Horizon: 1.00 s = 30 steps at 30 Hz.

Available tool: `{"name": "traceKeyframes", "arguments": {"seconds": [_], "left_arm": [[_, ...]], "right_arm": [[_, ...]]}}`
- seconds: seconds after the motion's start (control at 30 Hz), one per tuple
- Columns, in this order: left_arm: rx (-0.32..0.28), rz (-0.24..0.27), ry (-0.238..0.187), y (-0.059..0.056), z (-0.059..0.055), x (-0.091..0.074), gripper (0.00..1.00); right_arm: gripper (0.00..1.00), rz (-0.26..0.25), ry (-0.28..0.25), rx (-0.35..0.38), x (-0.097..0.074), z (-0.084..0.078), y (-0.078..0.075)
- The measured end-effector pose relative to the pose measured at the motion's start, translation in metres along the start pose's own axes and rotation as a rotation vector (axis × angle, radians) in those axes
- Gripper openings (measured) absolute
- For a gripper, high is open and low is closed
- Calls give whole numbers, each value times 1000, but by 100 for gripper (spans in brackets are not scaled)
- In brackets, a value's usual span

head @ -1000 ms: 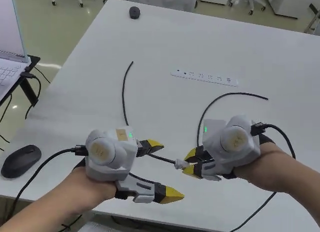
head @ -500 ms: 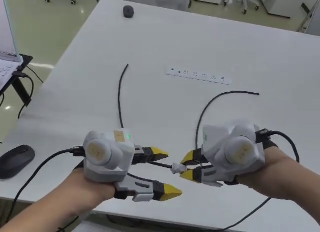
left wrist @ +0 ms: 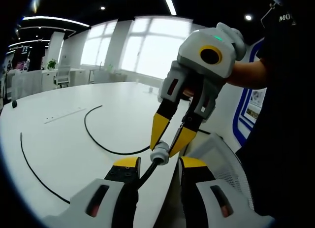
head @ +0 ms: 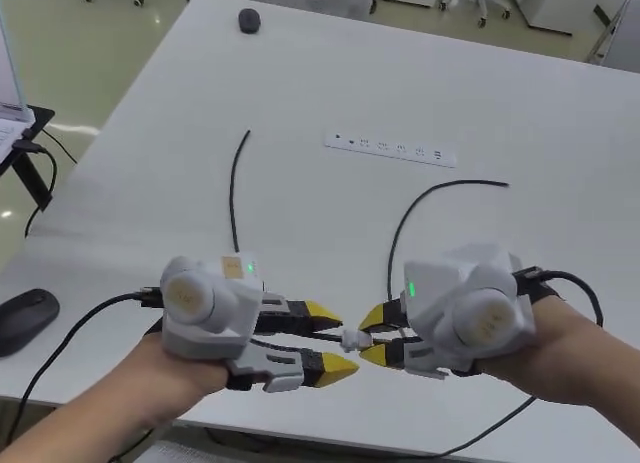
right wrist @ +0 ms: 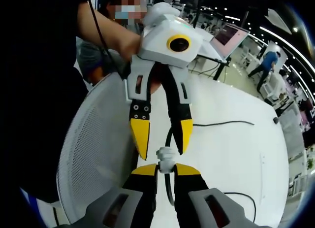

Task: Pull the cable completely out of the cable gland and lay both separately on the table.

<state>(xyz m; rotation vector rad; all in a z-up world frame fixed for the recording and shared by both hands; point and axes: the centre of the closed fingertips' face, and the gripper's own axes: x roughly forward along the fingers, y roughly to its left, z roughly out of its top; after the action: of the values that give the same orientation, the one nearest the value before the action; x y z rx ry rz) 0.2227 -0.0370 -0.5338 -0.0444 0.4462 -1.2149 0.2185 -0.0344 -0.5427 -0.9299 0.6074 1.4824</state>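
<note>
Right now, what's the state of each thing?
right gripper: shut on the cable gland.
left gripper: open, jaws straddling the cable.
cable gland: held in the air, not yet pulled off.
cable: still through the cable gland, both ends on the table.
power strip: flat on the table.

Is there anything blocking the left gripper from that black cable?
Nothing visible. The cable runs between the open jaws of the left gripper, just short of the white cable gland that the right gripper pinches.
</note>
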Motion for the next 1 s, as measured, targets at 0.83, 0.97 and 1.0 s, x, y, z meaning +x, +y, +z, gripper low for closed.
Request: {"name": "traceKeyframes", "arguments": {"seconds": [0.83,0.97,1.0], "left_arm": [[-8,-68,-33,-5,1,1,16],[10,-75,-10,-9,1,1,16],[7,-76,-1,-9,2,1,15]], "right_arm": [[6,-34,4,-80,-1,-2,5],[7,-34,1,-85,-1,-2,8],[7,-40,0,-91,-1,-2,9]]}}
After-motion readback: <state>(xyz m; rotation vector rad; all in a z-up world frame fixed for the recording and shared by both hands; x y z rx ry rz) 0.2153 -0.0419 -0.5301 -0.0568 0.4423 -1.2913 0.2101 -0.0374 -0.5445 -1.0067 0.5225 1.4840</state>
